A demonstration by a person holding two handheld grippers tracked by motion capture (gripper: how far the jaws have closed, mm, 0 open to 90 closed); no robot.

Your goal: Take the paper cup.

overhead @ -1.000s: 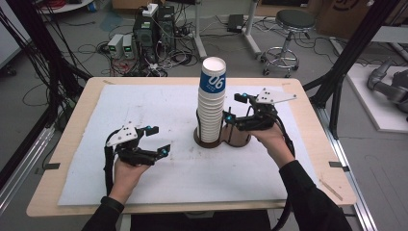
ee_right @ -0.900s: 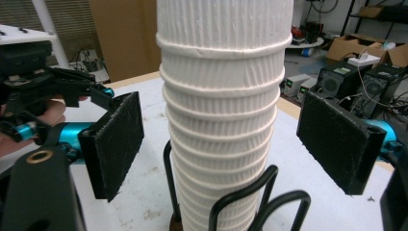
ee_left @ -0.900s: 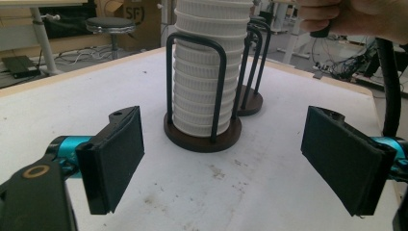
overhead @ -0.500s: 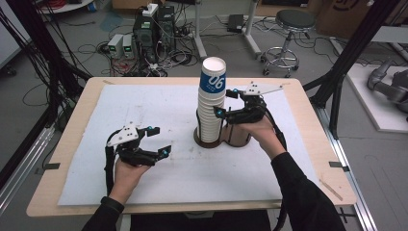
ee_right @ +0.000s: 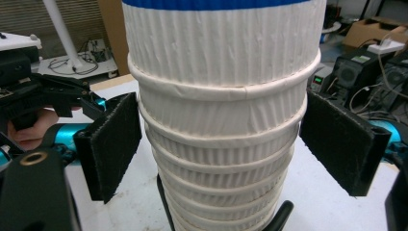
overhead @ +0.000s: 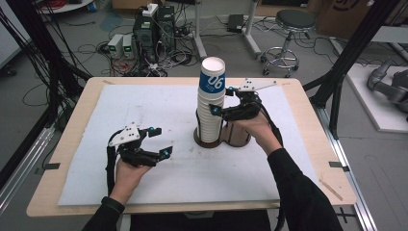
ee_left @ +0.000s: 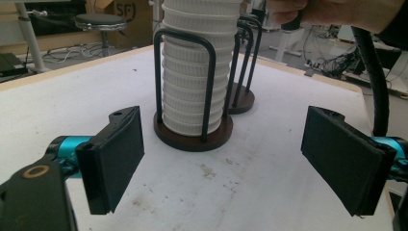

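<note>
Cup stack [ee_right: 221, 110] between open right gripper [ee_right: 231, 144] jaws, untouched.

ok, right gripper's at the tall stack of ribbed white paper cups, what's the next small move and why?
Probably close the right gripper on the tall stack of ribbed white paper cups: its black pads have just been opening and now flank the stack without touching. The left gripper hangs open short of the dark wire cup holder.

The left claw [overhead: 155, 142] rests low in front of the person, held from below by the left hand [overhead: 126, 169], and its jaws stand apart with nothing between them. The right claw [overhead: 222, 102] is raised higher on an outstretched arm. Its jaws have just been opening and now stand wide.
</note>
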